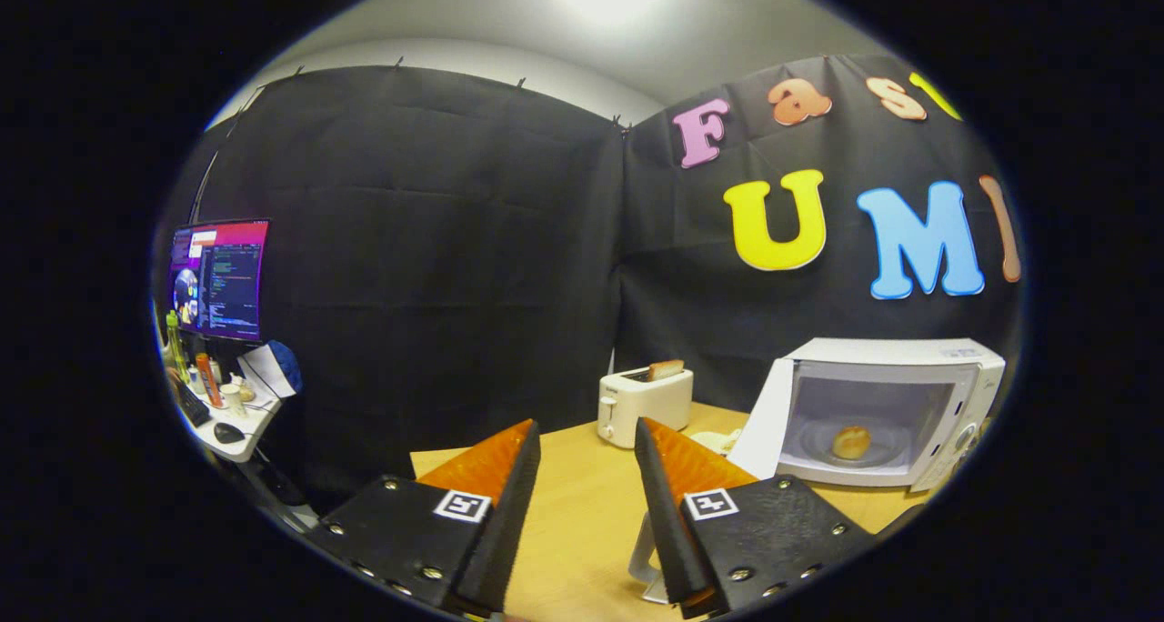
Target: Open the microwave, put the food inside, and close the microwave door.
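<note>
Far off to the left, one monitor (219, 279) glows above a small white desk (238, 440), and that desk is crowded: one green bottle (174, 343), one orange bottle (207, 378), one white cup (233, 396), one black mouse (227, 433), plus a white and blue bundle (271, 368) at its right end. Hard to make out more there, it is all too small.

Coming across, the gripper (587, 458) hangs over the wooden table (582, 513) with its two fingers spread wide, nothing between them, just bare tabletop showing through the gap. Each finger carries one square marker tag, so two tags in all. Something white (643, 563) peeks out from under the right finger; I cannot tell what it is.

Beyond the fingers sits one white toaster (644, 406), with one slice of toast (666, 368) standing up out of its slot.

Further right, one white microwave (896, 411), and its door (763, 418) is swung open toward the toaster. Inside, one bun (851, 442) rests on the round glass plate (887, 447). So the food is in, the door is still open, and the gripper is well apart from it.
</note>
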`<state>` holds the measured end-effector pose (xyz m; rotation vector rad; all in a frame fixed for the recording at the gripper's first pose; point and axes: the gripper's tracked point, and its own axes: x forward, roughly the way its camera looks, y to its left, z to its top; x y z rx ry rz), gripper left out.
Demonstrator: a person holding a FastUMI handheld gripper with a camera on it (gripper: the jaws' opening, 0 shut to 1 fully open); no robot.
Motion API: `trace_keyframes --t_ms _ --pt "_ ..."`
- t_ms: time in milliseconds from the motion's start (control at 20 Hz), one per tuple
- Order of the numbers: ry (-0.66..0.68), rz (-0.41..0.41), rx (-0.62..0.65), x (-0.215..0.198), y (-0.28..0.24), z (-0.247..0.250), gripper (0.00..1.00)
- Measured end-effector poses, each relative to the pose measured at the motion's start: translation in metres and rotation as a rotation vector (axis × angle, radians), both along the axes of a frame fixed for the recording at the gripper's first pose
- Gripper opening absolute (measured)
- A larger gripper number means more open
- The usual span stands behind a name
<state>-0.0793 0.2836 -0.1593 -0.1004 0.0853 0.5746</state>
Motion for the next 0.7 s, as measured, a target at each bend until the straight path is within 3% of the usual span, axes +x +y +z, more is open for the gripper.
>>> trace_keyframes --t_ms 50,150,300,500,650,700 --pt "-0.002 0.013 -0.002 0.004 0.009 -0.01 0.58" --pt "0.053 0.023 -0.005 0.003 0.017 -0.029 0.53" --pt "0.146 0.069 0.027 -0.004 0.032 -0.046 0.53" --pt "0.2 0.021 -0.031 0.005 0.016 -0.083 0.17" --pt "0.232 -0.037 -0.049 0.012 -0.006 -0.106 0.12" --pt "0.256 -0.044 -0.057 0.015 -0.006 -0.116 0.01"
